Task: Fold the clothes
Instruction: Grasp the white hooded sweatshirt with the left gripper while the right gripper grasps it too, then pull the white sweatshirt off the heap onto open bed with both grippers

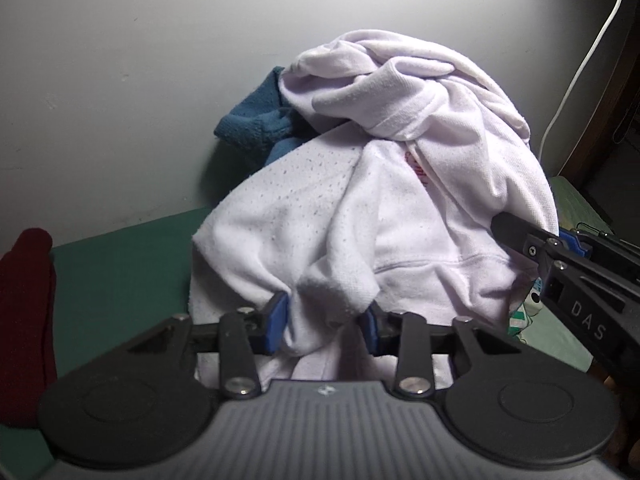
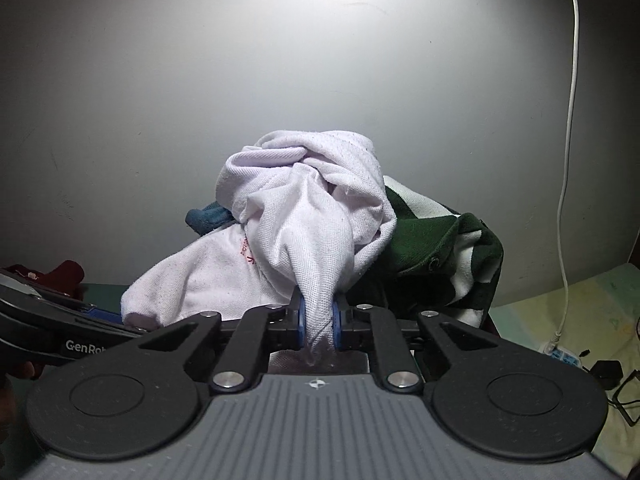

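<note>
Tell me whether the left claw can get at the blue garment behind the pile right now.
Probably not. The left claw has white cloth bunched between its fingers, and the white garment is heaped between it and the blue garment, which only peeks out at the back left.

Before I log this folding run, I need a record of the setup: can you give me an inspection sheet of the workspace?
Surface: green sheet, largely covered by clothes.
Job's things: crumpled white garment on top of the pile, unfolded.
Clutter: blue garment behind the white one; green and white striped garment beside it; dark red garment at the left edge.
Grippers: left gripper has white cloth between its fingers, with a visible gap; right gripper is shut on a white fold.
Cables: white cable hangs down the wall to a power strip.
Surroundings: plain grey wall; pale patterned bedding at right.
</note>
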Demonstrator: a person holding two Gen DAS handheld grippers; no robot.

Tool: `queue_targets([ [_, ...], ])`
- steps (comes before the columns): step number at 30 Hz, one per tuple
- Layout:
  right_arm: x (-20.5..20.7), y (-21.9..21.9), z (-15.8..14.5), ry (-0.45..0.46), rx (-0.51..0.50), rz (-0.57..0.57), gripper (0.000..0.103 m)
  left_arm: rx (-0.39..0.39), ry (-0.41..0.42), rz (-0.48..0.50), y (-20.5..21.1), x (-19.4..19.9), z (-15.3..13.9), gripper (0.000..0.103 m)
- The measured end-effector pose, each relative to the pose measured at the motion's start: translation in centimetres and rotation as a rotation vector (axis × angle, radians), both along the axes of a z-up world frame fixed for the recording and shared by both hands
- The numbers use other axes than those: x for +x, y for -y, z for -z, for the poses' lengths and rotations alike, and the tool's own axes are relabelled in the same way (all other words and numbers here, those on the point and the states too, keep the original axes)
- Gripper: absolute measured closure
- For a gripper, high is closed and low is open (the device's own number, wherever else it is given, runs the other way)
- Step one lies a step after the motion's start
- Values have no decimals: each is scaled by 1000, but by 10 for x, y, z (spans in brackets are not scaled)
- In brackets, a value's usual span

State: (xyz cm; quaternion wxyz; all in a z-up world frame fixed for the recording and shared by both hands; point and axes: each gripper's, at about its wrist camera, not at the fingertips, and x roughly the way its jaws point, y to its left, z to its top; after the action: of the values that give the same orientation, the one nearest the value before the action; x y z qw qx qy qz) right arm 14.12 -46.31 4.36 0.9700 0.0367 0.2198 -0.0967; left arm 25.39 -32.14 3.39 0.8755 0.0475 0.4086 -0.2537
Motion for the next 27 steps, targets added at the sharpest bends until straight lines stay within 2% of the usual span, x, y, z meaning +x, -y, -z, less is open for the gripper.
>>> queue_targets([
  [1, -4, -3, -2, 4, -14, -7, 92, 2, 4, 2, 0, -2, -1, 87],
  [6, -26, -15, -11, 25, -56, -28, 96, 13, 48, 0, -6, -22, -10, 96],
  [7, -30, -16, -12, 27, -57, -29, 97, 17, 59, -3, -8, -27, -13, 103],
  [10, -42, -19, -15, 31, -52, -35, 98, 37, 95, -8, -14, -39, -19, 103],
  [18, -70, -31, -19, 22, -43, -67, 102, 56, 117, -22, -19, -56, -29, 103],
  [23, -70, -31, -13, 9, -77, -53, 102, 76, 130, -31, -18, -63, -32, 103],
  [27, -76, -29, -15, 4, -55, -69, 102, 58, 142, -55, -21, -70, -35, 103],
])
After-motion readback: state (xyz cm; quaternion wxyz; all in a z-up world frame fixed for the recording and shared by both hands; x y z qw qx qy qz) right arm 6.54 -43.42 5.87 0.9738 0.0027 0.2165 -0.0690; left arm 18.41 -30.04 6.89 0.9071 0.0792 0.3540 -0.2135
